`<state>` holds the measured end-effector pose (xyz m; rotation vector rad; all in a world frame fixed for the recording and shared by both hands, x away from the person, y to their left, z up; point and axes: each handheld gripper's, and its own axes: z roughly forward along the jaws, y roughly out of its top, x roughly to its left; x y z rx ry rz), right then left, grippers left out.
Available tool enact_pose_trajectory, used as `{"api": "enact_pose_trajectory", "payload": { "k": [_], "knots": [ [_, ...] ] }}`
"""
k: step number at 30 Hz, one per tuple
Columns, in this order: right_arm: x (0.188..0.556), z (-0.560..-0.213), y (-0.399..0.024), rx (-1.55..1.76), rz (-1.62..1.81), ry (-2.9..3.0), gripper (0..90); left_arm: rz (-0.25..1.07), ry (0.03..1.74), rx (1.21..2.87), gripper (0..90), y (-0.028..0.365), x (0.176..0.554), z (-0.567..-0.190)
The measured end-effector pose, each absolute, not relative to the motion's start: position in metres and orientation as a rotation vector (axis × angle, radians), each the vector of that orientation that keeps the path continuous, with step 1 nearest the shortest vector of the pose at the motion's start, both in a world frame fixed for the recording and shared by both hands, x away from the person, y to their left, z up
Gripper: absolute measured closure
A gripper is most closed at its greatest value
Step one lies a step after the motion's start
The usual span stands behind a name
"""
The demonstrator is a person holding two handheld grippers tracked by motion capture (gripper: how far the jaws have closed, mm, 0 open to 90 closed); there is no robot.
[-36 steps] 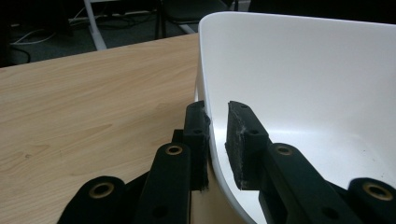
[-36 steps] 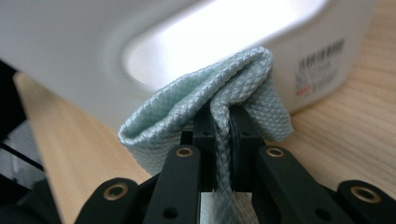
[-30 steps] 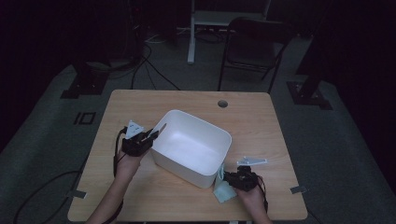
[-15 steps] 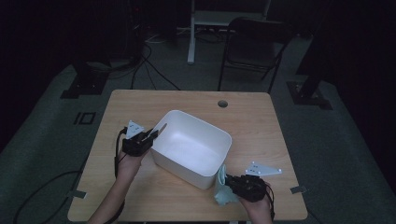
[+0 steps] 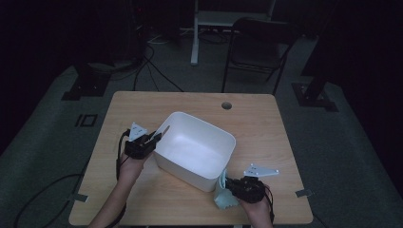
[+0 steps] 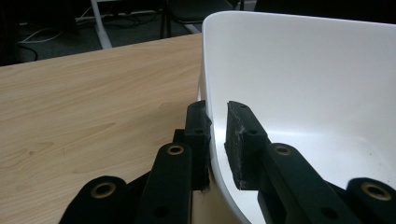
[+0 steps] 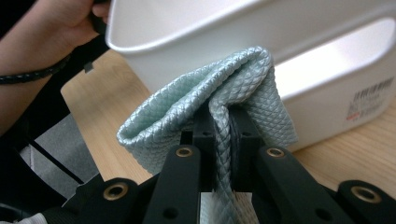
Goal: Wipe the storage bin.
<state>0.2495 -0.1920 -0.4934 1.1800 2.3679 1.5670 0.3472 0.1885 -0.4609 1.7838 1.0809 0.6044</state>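
Cloth [image 7: 243,79]: pale mint, diamond-quilted. Tub [image 5: 209,128]: white. Worktop [image 5: 266,118]: light woodgrain. Tongs [image 7: 223,135]: black.

dark room, folding chair [image 5: 259,45] behind wooden table [image 5: 266,123]

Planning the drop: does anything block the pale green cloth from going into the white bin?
Only the white plastic bin's near wall; the quilted pale green cloth, pinched in the right gripper, hangs outside and below the rim.
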Motion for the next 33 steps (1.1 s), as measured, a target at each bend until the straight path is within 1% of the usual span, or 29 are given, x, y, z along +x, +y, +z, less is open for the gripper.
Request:
{"api": "enact_pose_trajectory", "payload": {
  "k": [15, 18, 20, 29, 33],
  "knots": [
    [0.276, -0.529, -0.195, 1.348, 1.426, 2.415, 83.5, 0.612, 1.092, 1.776, 79.0, 0.187, 0.347, -0.461],
    [0.278, -0.529, -0.197, 1.366, 1.437, 2.422, 83.5, 0.614, 1.107, 1.758, 78.9, 0.187, 0.346, -0.462],
    [0.277, -0.525, -0.198, 1.354, 1.448, 2.411, 83.6, 0.612, 1.111, 1.751, 78.9, 0.187, 0.347, -0.462],
    [0.260, -0.481, -0.223, 1.292, 1.614, 2.243, 83.6, 0.617, 1.112, 1.755, 79.0, 0.187, 0.347, -0.462],
    [0.250, -0.465, -0.220, 1.224, 1.705, 2.221, 83.6, 0.616, 1.113, 1.754, 79.0, 0.187, 0.347, -0.462]
  ]
}}
